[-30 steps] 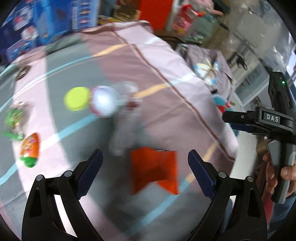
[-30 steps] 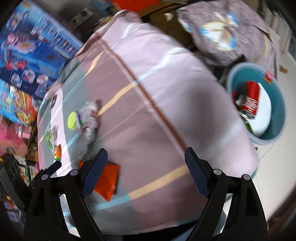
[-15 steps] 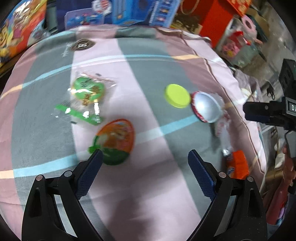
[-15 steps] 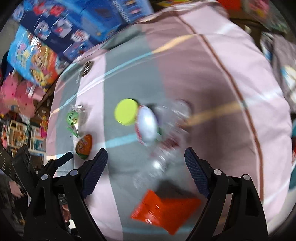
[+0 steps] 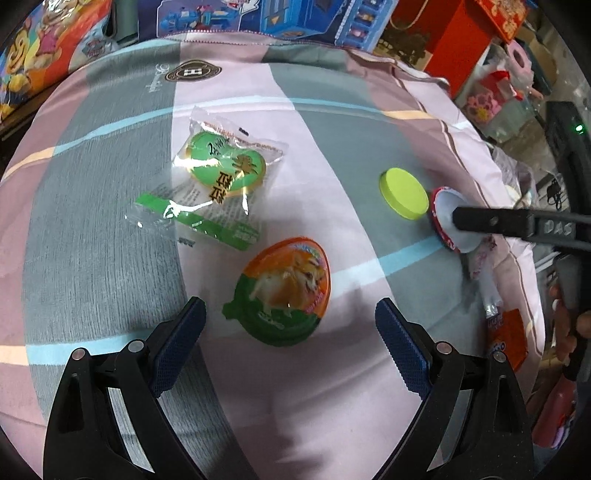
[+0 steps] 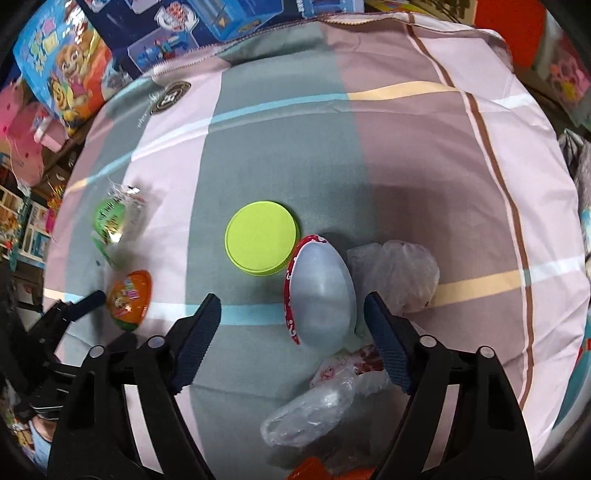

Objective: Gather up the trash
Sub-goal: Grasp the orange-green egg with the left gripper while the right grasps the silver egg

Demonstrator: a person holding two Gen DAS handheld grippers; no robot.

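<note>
My left gripper (image 5: 290,330) is open just above an orange-green egg-shaped foil lid (image 5: 286,290) on the striped cloth (image 5: 92,258). A green snack wrapper (image 5: 221,173) lies beyond it. My right gripper (image 6: 291,315) is open over a white egg-shaped shell with a red rim (image 6: 319,295), which sits between its fingers. A lime round lid (image 6: 261,237) touches the shell's far left. Crumpled clear plastic (image 6: 399,273) and a squashed clear bottle (image 6: 317,410) lie to the right and below. The foil lid (image 6: 129,295) and the left gripper's fingertip (image 6: 86,301) show at the left of the right wrist view.
An orange packet (image 5: 508,339) lies at the cloth's right edge. Toy boxes (image 6: 177,33) line the far side. A red box (image 5: 469,40) stands at the back right. The right gripper's body (image 5: 517,223) reaches in over the shell in the left wrist view.
Both grippers have swung left over the cloth and come lower. The left now hangs over the foil lid, the right over the egg shell. Both jaws stay open.
</note>
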